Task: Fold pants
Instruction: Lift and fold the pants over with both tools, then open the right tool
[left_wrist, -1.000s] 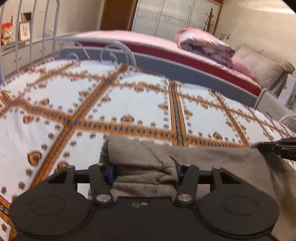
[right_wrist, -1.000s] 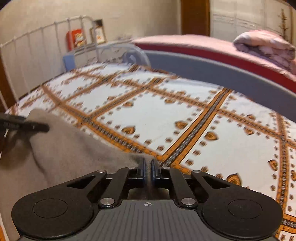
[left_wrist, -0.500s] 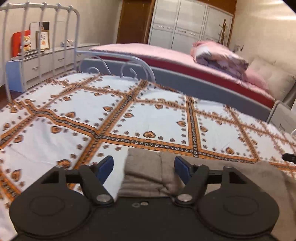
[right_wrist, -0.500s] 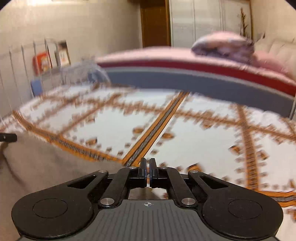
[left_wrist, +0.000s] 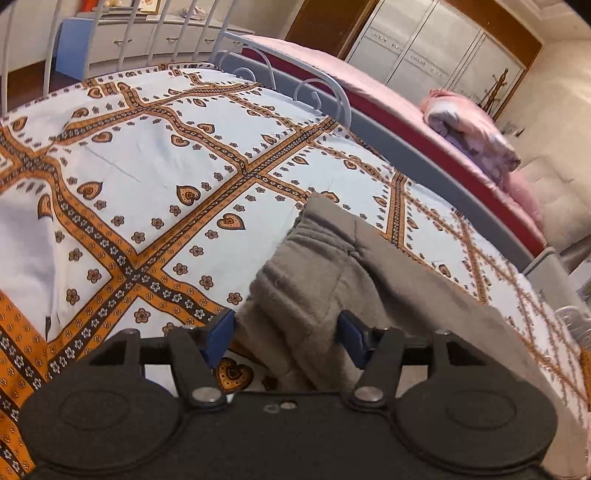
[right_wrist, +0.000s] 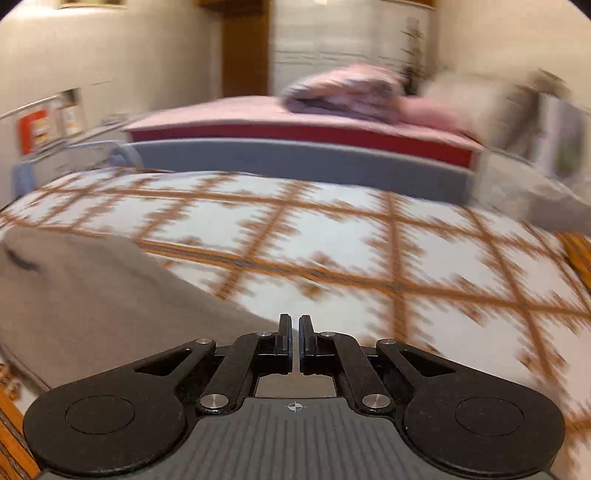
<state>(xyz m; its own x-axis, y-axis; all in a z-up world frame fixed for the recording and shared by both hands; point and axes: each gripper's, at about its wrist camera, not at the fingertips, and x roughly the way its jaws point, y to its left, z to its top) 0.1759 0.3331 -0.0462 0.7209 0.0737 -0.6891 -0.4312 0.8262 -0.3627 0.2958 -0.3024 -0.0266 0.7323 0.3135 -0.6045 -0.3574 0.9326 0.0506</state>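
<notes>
The grey-brown pants (left_wrist: 332, 280) lie folded on the patterned bedspread (left_wrist: 159, 173), waistband end toward the far side. My left gripper (left_wrist: 286, 334) is open above the near edge of the pants, blue pads (left_wrist: 221, 334) either side of the fabric, holding nothing. In the blurred right wrist view the pants (right_wrist: 92, 295) lie at the lower left. My right gripper (right_wrist: 294, 339) has its jaws nearly together at the pants' right edge; a thin gap shows and whether cloth is pinched is hidden.
A white metal bed frame (left_wrist: 258, 70) rims the far side. Beyond it stands a second bed with pink sheets (left_wrist: 369, 92), a folded quilt (left_wrist: 472, 133) and wardrobes (left_wrist: 424, 48). A white garment (left_wrist: 26, 251) lies at the left.
My left gripper opened, let go of the pants and lifted, tilting left. My right gripper swung to the right along the pants' edge, still moving fast.
</notes>
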